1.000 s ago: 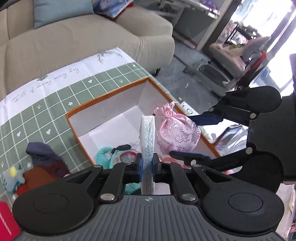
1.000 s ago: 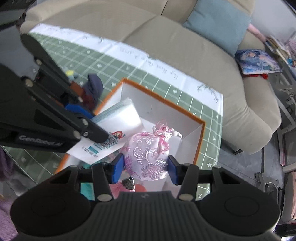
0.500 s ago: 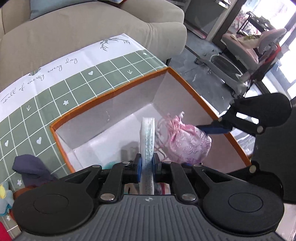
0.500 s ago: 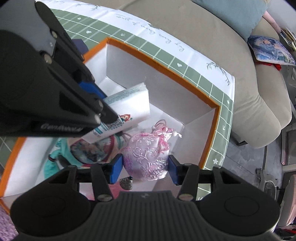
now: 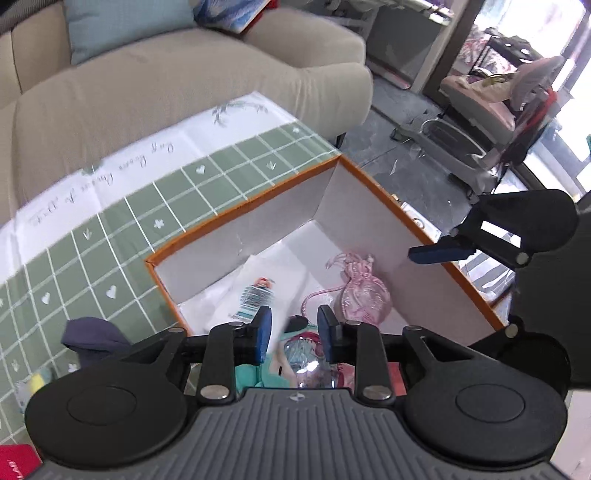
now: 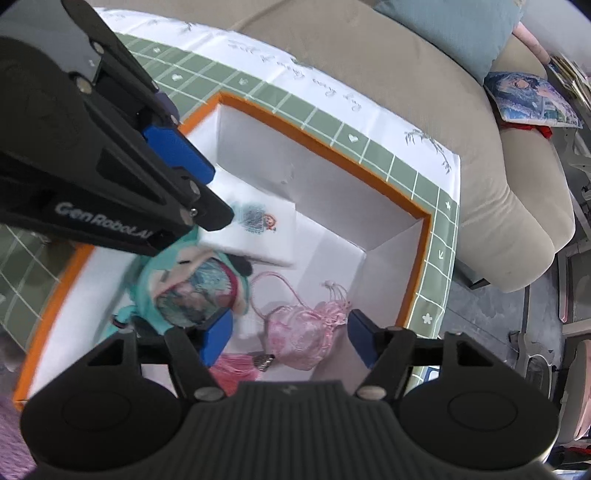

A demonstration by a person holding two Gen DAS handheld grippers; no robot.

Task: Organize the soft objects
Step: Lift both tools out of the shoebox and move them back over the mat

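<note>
An orange-rimmed white box stands on the green checked tablecloth. A white tissue pack lies inside it, free of my left gripper. That gripper's jaws are opening with nothing between them. A pink embroidered drawstring pouch rests on the box floor. My right gripper hangs over the pouch with its jaws opening, and the blue pads stand clear of the pouch on both sides. A teal plush toy lies in the box beside the pouch.
A dark blue cloth, a small yellow toy and a red item lie on the tablecloth left of the box. A beige sofa with a blue cushion runs behind the table. A pink tassel lies in the box.
The left gripper has let go of the tissue pack, which now lies flat in the box. The right gripper has spread and released the pink pouch onto the box floor. Both grippers sank lower.
</note>
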